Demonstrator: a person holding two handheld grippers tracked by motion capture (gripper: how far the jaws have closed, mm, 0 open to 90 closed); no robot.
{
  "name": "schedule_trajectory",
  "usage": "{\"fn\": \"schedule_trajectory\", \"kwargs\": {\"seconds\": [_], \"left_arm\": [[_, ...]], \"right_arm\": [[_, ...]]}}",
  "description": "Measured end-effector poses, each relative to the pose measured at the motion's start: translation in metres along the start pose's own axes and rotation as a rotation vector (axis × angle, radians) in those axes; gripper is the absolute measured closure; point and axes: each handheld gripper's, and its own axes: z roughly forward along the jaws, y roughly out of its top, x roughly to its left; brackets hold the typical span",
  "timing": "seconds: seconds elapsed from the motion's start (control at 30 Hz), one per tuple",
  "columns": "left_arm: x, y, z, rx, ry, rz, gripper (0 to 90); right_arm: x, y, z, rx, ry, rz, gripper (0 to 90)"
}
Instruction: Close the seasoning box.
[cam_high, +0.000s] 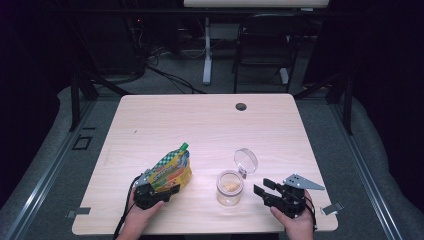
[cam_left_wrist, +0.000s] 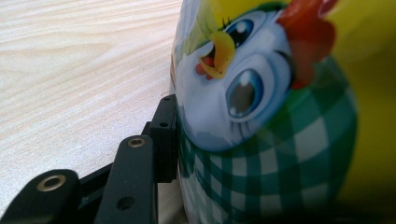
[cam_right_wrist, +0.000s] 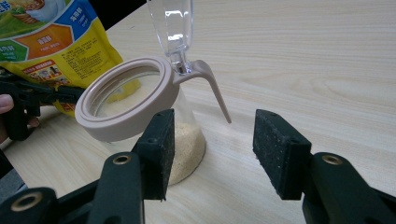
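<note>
A yellow and green snack bag (cam_high: 172, 169) with a green checked top stands tilted at the table's front left. My left gripper (cam_high: 156, 192) is shut on its lower part. In the left gripper view a black finger (cam_left_wrist: 164, 134) presses against the bag's cartoon chicken print (cam_left_wrist: 261, 116); the other finger is hidden behind the bag. A clear jar (cam_high: 230, 188) with a beige rim (cam_right_wrist: 122, 100) holds a low layer of pale granules (cam_right_wrist: 189, 149). Its clear lid (cam_high: 245, 161) is flipped up. My right gripper (cam_high: 264, 189) stands open just right of the jar, its fingertips (cam_right_wrist: 159, 149) empty.
The light wood table (cam_high: 200, 125) has a round cable hole (cam_high: 241, 106) near its far edge. A dark chair (cam_high: 265, 45) and a white desk leg (cam_high: 207, 55) stand on the floor beyond. The bag (cam_right_wrist: 56, 42) and left gripper (cam_right_wrist: 28, 100) lie behind the jar in the right gripper view.
</note>
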Motion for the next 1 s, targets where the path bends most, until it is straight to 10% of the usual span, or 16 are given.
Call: {"fn": "schedule_trajectory", "kwargs": {"seconds": [1.0], "left_arm": [[-0.013, 0.011, -0.022, -0.058, -0.023, 0.021, 59.1]], "right_arm": [[0.004, 0.002, -0.010, -0.060, 0.001, -0.007, 49.2]]}}
